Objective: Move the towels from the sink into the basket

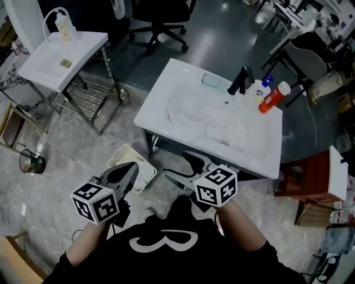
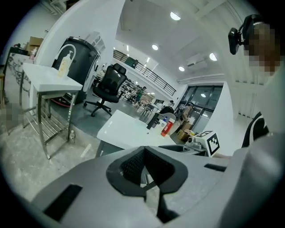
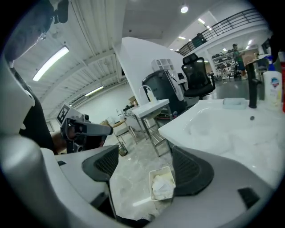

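White towels (image 1: pixel 222 130) lie crumpled in the basin of the white sink (image 1: pixel 161 105), hard to tell from the white basin. The cream basket (image 1: pixel 145 166) sits on the floor by the sink's near left corner. In the right gripper view a white towel (image 3: pixel 163 186) lies inside the basket (image 3: pixel 153 174). My right gripper (image 1: pixel 180 166) hangs open and empty in front of the sink, above the basket. My left gripper (image 1: pixel 130 169) is shut with nothing in it, held left of the basket. Both are well short of the basin.
A black faucet (image 1: pixel 241 80), a red bottle (image 1: pixel 273 97), a white bottle (image 1: pixel 260 89) and a soap dish (image 1: pixel 212 80) stand on the sink's far edge. A second white sink (image 1: pixel 64 55) on a metal frame is at far left. A wooden cabinet (image 1: pixel 310 177) stands on the right, an office chair (image 1: pixel 161 16) behind.
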Tool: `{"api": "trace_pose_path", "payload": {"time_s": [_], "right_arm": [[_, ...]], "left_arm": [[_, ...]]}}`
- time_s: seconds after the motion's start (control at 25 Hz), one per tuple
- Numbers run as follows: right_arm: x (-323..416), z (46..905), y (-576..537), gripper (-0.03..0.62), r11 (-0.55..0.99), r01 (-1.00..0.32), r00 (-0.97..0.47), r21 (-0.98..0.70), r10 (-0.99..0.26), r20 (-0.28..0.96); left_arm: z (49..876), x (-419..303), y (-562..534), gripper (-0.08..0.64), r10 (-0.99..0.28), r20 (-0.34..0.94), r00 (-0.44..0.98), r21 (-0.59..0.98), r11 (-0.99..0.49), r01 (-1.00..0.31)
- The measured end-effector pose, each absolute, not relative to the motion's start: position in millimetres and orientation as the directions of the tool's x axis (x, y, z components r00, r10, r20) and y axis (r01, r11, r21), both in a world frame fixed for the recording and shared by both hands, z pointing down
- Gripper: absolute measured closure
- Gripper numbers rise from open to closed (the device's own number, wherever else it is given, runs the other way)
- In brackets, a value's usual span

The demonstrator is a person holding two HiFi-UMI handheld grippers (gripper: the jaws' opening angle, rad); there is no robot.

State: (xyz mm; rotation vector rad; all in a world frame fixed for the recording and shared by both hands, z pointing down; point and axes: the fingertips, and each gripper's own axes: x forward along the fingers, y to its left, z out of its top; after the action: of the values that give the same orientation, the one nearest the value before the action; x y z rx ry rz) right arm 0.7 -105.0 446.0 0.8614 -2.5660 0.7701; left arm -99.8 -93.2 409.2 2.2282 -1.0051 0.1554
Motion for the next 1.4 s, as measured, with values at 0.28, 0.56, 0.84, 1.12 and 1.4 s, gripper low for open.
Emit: {"api": "trace_pose_path", "payload": {"time_s": [0.28, 0.56, 0.84, 1.12, 1.4], "right_arm": [[89.9, 429.1, -142.1, 0.235, 0.617, -0.71, -0.699, -0.34, -0.556, 0.45], [158.6, 433.3, -186.7, 0.235, 0.618, -0.738, -0.66, -0.271, -0.578, 0.48], [205.2, 467.1, -232.6, 0.226, 0.654, -0.733, -0.614, -0.186, -0.519, 0.595], [224.4, 520.4, -261.7, 0.19, 0.741, -0.666, -0.547, -0.082, -0.411, 0.729], [230.3, 572.5, -275.9, 0.187, 0.808, -0.578, -0.516, -0.114, -0.254, 0.818]], "left_arm": [[393.6, -31.2, -124.8, 0.554, -0.589, 0.354, 0.727, 0.513, -0.527, -0.677], [390.5, 19.9, -157.2, 0.554, -0.584, 0.364, 0.725, 0.496, -0.538, -0.682], [390.7, 50.2, -187.7, 0.555, -0.615, 0.366, 0.699, 0.505, -0.499, -0.704], [392.5, 57.6, -208.2, 0.555, -0.667, 0.355, 0.655, 0.506, -0.452, -0.734], [399.6, 57.4, -222.2, 0.554, -0.702, 0.34, 0.626, 0.494, -0.433, -0.754]]}}
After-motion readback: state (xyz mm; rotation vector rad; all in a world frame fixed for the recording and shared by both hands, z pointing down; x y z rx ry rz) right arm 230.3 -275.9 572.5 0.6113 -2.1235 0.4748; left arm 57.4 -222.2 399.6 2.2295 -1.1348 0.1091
